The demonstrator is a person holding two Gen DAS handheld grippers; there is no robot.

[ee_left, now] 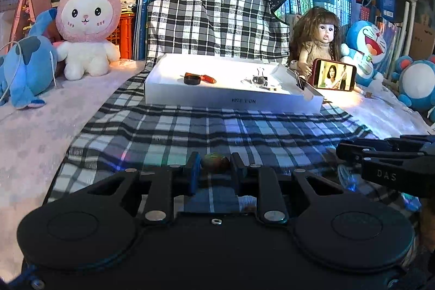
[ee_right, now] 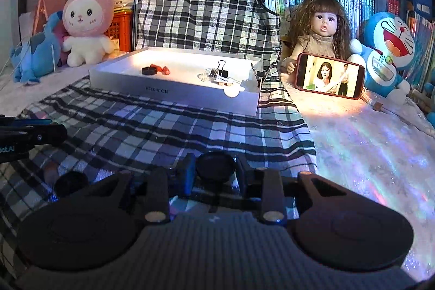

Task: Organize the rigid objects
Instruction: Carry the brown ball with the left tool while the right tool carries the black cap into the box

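Two claws work side by side over a checked cloth (ee_left: 168,127). The left claw (ee_left: 214,165) is clamped on a small rounded stone (ee_left: 215,161), brownish with a green patch, pinched between its blue-edged fingers (ee_left: 193,167) just above the cloth. The right claw (ee_right: 215,167) grips a flat round black cap (ee_right: 215,166) between its fingers (ee_right: 187,173); the cap fills the gap from one side to the other. Seen from the left claw, the right one shows as dark bars at the right edge (ee_left: 386,162); seen from the right claw, the left one pokes in from the left edge (ee_right: 30,135).

Ahead of both claws, past a stretch of cloth, lies a shallow white tray (ee_left: 233,99). Inside it, toward the left, a black ring (ee_right: 149,70) touches a small red piece (ee_right: 162,68); toward the right sit a black binder clip (ee_right: 221,69) and some small bits too fine to tell apart.

Right of the tray a phone (ee_right: 330,79) with a lit screen leans against a doll (ee_right: 320,29). Farther right is a blue cat toy (ee_right: 386,50). Left of the tray stands a pink and white rabbit toy (ee_left: 87,23), with a blue soft toy (ee_left: 27,67) beside it.

Just left of the right claw another dark round thing (ee_right: 71,182) lies on the cloth, too dim to tell what it is.
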